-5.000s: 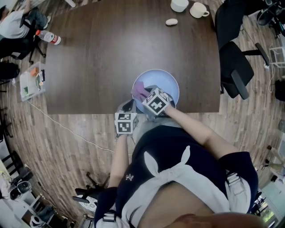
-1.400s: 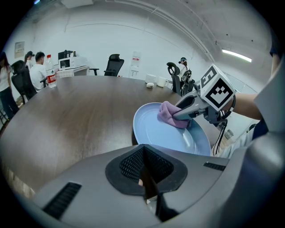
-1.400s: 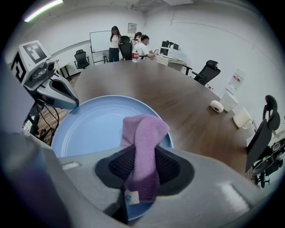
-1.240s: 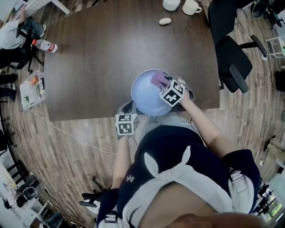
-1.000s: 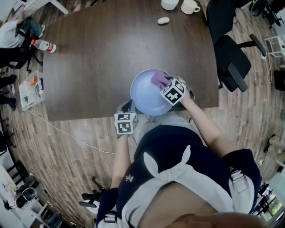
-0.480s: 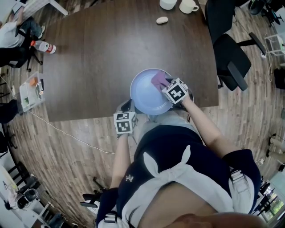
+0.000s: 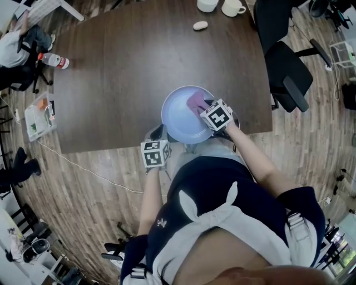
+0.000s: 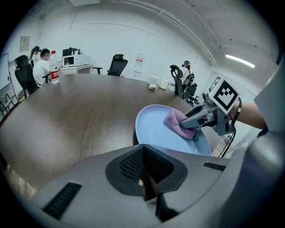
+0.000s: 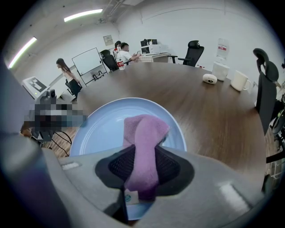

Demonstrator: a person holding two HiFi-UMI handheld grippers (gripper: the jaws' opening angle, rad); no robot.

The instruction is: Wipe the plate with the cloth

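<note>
Right gripper (image 7: 202, 105): jaws clamped on the purple cloth (image 9: 144, 142), which bulges out past them and lies pressed on the right-hand part of the pale blue plate (image 7: 181, 117).

Left gripper (image 7: 158, 134): jaws drawn together. The plate's near rim (image 8: 136, 133) runs down into them, so it reads as nipped there to steady the dish.

Plate sits at the near edge of the dark wooden table (image 7: 139, 72), its near rim overhanging the floor side.

Handling, as judged:
- Cloth is soft and light. It folds over itself, gives under pressure and will drag rather than slide. Best held by a bunched middle, as it is now, leaving a loose pad forward to rub with.
- Plate looks rigid, smooth and glazed, so likely slippery and breakable. The rim is the only place to grip it. A one-sided hold could let it tip or skate off the edge.

Surface: the tabletop is broad, flat and mostly bare. A mug (image 7: 231, 6) and a small pale object (image 7: 200, 25) sit at the far edge.

Room: open office with a wood-plank floor. A black office chair (image 7: 286, 72) stands at the right, a water bottle (image 7: 54, 60) at the far left corner, with people seated beyond.
</note>
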